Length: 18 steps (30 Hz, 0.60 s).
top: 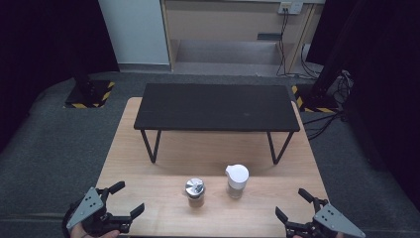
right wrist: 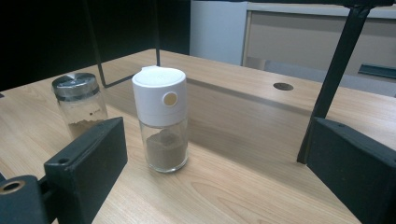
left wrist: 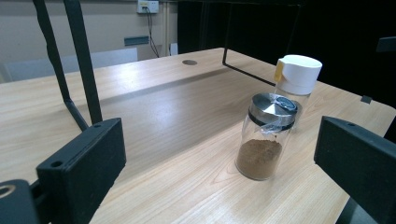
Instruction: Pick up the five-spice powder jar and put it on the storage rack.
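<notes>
Holding both tongs released at the bench's (top: 148, 213) near edge, left tongs (top: 124, 198) and right tongs (top: 292, 203), we face the steel-capped jar (top: 195, 192) and white-capped jar (top: 236, 181) standing upright, just beside each other, evidently ready for grasping.

A light wooden table (top: 148, 148) is standing on a grey carpet floor (top: 54, 144). A small black table (top: 218, 106) is sitting on top of it. Behind, a pale wall (top: 133, 29) and a wooden cabinet (top: 233, 25) are showing. Black cables (top: 285, 44) are hanging from a wall socket (top: 289, 7).
</notes>
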### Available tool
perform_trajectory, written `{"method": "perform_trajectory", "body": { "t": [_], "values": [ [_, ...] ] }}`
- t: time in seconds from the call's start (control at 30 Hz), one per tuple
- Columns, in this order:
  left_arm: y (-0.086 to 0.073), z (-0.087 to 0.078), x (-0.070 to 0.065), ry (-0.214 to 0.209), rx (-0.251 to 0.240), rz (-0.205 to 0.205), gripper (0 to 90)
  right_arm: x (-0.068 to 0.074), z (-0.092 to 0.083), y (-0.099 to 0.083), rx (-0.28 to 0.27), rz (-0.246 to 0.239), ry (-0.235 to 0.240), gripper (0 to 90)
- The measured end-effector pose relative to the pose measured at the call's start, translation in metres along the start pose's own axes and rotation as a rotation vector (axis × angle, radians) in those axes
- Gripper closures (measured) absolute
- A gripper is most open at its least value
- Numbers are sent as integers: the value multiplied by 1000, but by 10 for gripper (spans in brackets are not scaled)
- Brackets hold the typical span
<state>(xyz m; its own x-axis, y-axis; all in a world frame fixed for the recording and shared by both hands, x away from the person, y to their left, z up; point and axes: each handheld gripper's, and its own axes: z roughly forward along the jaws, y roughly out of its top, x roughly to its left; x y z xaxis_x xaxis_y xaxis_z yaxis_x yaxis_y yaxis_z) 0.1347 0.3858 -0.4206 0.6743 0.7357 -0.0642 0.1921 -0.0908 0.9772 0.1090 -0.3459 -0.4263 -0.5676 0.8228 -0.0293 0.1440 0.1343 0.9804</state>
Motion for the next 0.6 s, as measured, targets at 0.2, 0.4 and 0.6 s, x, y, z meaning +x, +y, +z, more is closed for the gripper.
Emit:
{"method": "perform_trajectory", "body": {
  "t": [0.2,0.4,0.6],
  "values": [
    [1,-1,-2,-3,2,17,13,-3,-3,-4,-23,23,-3,59],
    [1,-2,-2,-6,1,20,12,-4,-2,-5,-23,31,6,60],
    [0,-3,-4,-11,-8,33,14,-5,-2,-5,-28,31,13,61]
  ]
}}
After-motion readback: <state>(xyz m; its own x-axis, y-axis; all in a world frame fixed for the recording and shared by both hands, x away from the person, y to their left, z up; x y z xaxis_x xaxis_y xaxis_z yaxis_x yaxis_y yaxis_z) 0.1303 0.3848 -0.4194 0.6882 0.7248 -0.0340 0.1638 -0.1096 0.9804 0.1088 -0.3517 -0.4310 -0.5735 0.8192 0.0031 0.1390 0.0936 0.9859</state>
